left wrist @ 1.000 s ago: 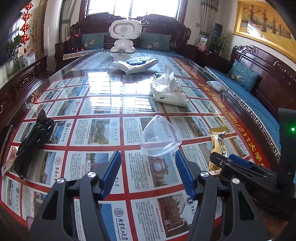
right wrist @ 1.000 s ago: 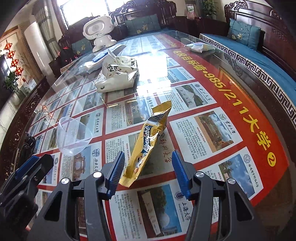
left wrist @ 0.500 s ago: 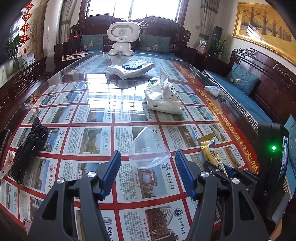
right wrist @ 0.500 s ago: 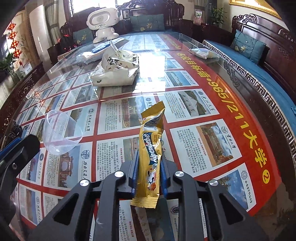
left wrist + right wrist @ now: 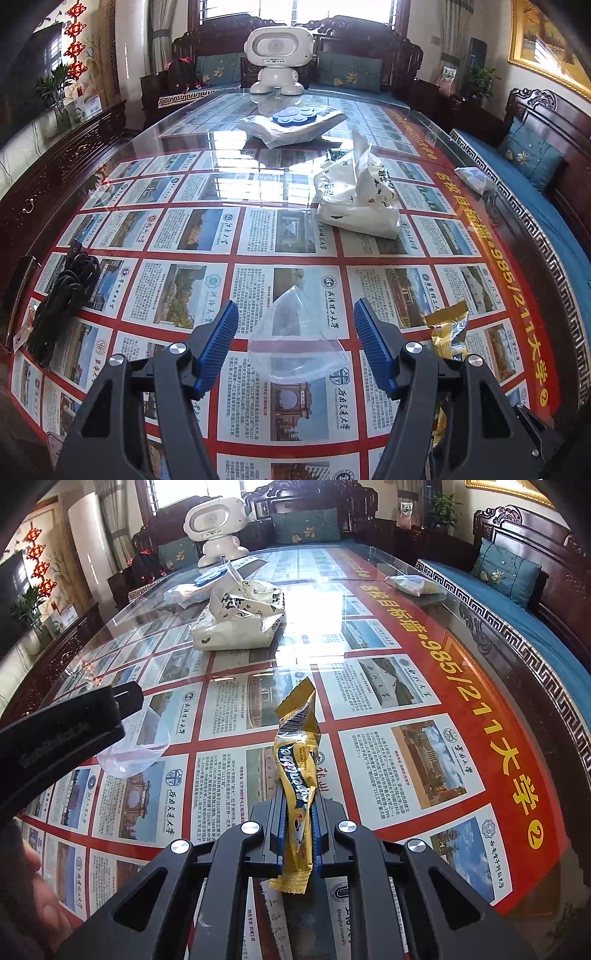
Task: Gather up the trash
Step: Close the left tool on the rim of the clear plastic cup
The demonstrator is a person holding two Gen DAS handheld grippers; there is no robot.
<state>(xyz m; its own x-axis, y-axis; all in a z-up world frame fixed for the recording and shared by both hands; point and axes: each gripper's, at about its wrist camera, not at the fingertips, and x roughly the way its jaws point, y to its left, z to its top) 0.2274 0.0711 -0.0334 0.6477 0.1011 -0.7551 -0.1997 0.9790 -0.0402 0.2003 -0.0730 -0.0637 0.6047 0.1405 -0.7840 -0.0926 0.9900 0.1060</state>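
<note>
The table poster's red border reads "985/211".

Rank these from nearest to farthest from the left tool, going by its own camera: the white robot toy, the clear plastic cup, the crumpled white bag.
1. Clear plastic cup: lying on the glass table between the open blue pads of the left tool.
2. Crumpled white bag: mid-table, right of centre.
3. White robot toy: standing at the table's far end.
</note>
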